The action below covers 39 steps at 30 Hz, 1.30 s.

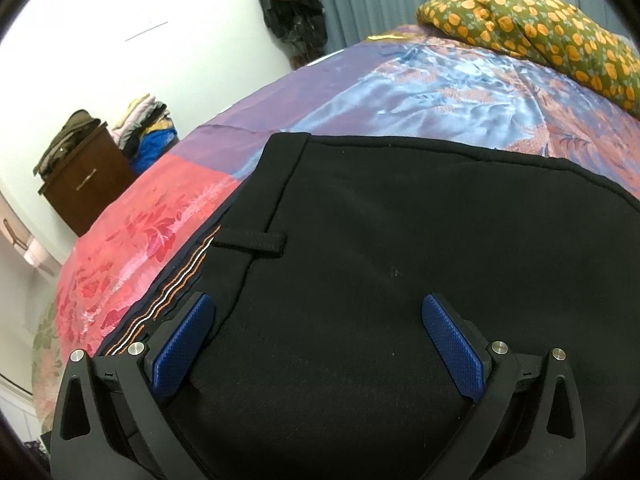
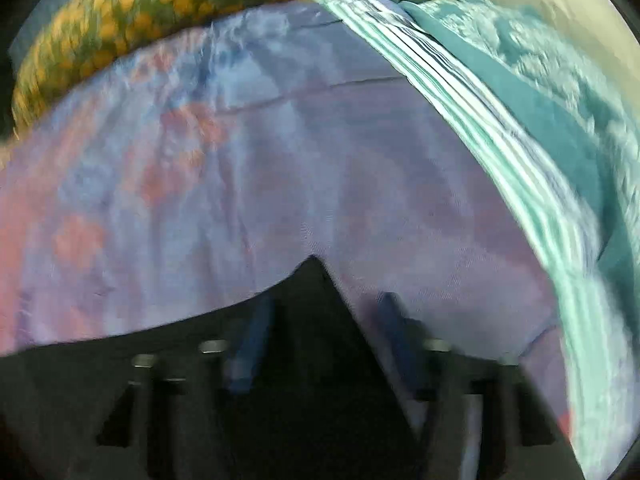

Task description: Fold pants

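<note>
one pants (image 1: 400, 260) | black, flat | left claw (image 1: 316, 312) released | right claw (image 2: 320, 308) released

No readable text, labels, brands or numbers are showing in either view. Right wrist view is blurring too much to resolve anything.

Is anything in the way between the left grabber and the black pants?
No. The left gripper is open right above the black pants, its blue fingers wide apart, with nothing between them. The pants lie flat on the bedspread.
</note>
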{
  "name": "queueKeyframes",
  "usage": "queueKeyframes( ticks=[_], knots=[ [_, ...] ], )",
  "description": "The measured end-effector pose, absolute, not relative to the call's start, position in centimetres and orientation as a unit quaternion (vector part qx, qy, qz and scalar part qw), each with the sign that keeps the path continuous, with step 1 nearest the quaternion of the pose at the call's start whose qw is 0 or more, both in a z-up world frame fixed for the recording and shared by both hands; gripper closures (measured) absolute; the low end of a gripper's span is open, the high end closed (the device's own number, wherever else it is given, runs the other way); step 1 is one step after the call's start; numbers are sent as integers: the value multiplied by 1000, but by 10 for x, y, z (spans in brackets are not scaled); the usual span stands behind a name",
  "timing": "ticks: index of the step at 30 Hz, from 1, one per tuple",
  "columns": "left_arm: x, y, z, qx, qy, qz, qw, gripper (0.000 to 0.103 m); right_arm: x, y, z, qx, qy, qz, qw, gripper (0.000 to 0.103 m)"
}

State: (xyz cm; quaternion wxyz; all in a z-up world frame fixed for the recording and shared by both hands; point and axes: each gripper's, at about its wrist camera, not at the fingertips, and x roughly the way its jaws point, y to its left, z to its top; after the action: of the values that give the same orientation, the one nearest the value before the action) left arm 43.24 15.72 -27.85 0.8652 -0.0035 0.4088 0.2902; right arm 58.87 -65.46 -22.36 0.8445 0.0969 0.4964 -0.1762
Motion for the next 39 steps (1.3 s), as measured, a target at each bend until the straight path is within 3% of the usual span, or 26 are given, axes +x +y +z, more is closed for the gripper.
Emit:
queueKeyframes(
  ticks=[1, 6, 12, 16, 18, 20, 21, 22, 23, 24, 25, 31, 34, 39],
  knots=[
    [433, 157, -279, -3, 409, 290, 865, 1, 581, -651, -218, 88, 488, -176, 850, 95],
    [435, 155, -278, 8, 414, 295, 861, 1, 520, -608, -171, 44, 425, -110, 897, 96],
    [442, 141, -277, 55, 418, 317, 850, 1, 353, -513, -113, -13, 342, -35, 939, 96],
    [444, 139, -274, 69, 425, 321, 843, 1, 241, -478, -124, 29, 338, -60, 939, 96],
    [447, 140, -271, 69, 438, 318, 838, 1, 193, -470, -150, 54, 377, -116, 917, 96],
    [448, 138, -261, 75, 467, 302, 828, 1, 172, -472, -173, 59, 425, -185, 884, 92],
    [445, 137, -256, 74, 476, 294, 825, 1, 159, -474, -180, 76, 438, -213, 870, 79],
    [438, 135, -249, 67, 476, 294, 826, 1, 145, -477, -182, 102, 436, -229, 864, 56],
    [428, 131, -239, 51, 468, 293, 832, 1, 128, -475, -178, 125, 418, -241, 867, 42],
    [413, 126, -229, 30, 459, 282, 842, 1, 114, -471, -170, 137, 389, -253, 875, 23],
    [401, 122, -221, 12, 452, 268, 851, 1, 103, -464, -162, 137, 362, -259, 885, 17],
    [322, 66, -204, -21, 429, 158, 889, 1, 107, -407, -161, 169, 322, -99, 926, 17],
    [320, 44, -216, -5, 438, 136, 889, 1, 136, -384, -192, 245, 328, 17, 912, 17],
    [326, 40, -263, 15, 456, 128, 881, 0, 181, -379, -247, 299, 381, 38, 874, 17]
  ],
)
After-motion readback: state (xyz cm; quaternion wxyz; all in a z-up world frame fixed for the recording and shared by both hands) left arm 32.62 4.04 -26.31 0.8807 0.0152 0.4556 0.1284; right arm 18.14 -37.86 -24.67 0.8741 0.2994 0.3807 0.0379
